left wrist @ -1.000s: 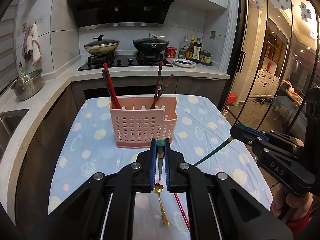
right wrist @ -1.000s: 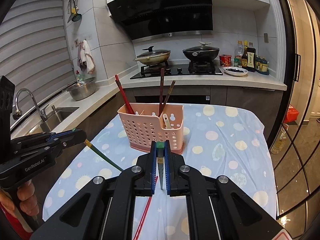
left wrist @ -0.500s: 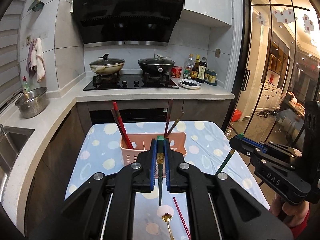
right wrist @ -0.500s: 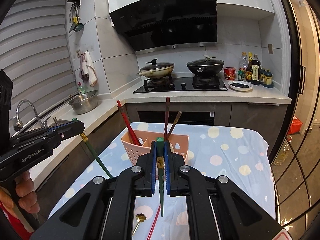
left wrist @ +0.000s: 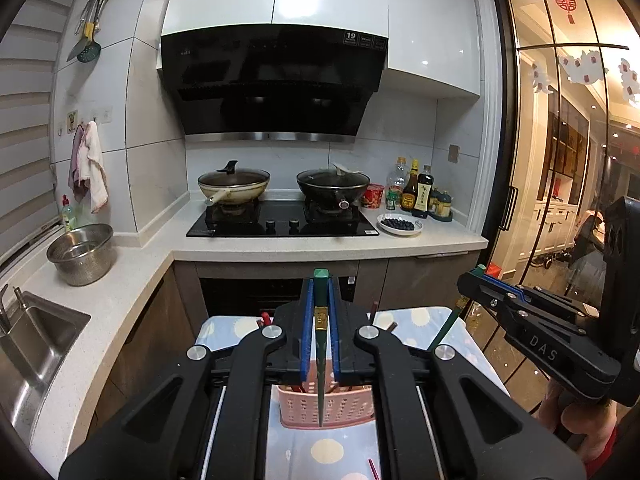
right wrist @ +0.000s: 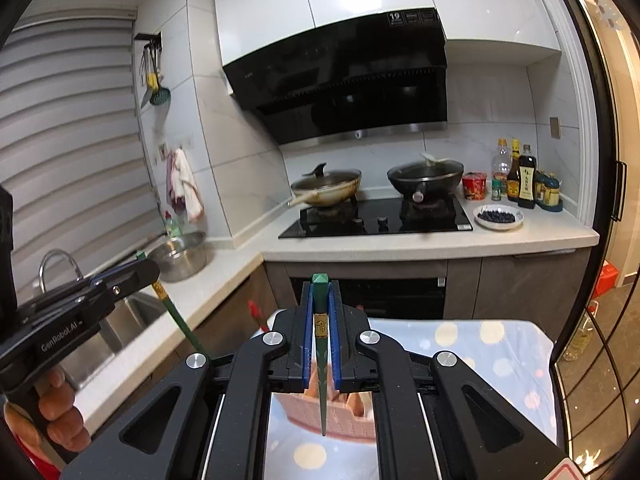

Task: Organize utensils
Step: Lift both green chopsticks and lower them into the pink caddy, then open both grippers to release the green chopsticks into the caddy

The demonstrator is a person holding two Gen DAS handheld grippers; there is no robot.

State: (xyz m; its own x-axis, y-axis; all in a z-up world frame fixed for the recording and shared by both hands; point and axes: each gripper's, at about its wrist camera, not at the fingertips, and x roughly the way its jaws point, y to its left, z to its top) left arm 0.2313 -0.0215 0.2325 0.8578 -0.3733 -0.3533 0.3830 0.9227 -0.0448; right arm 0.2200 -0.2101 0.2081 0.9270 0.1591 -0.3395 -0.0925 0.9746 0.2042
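My left gripper (left wrist: 320,300) is shut on a green chopstick (left wrist: 320,360) that hangs point down above the pink utensil basket (left wrist: 328,410). My right gripper (right wrist: 320,304) is shut on a second green chopstick (right wrist: 321,376), also point down over the basket (right wrist: 340,416). Each gripper shows in the other's view: the right gripper (left wrist: 476,280) at the right, the left gripper (right wrist: 140,268) at the left. Red and brown chopsticks (left wrist: 264,318) stand in the basket, mostly hidden behind my fingers.
The basket stands on a table with a blue dotted cloth (left wrist: 328,452). A red chopstick (left wrist: 374,468) lies on the cloth. Behind are the counter, a stove with two pans (left wrist: 280,188), a steel bowl (left wrist: 82,252) and a sink (left wrist: 32,340).
Both grippers have risen and tilted up with their green chopsticks. The basket has dropped low in both views and the gold spoon is out of sight.
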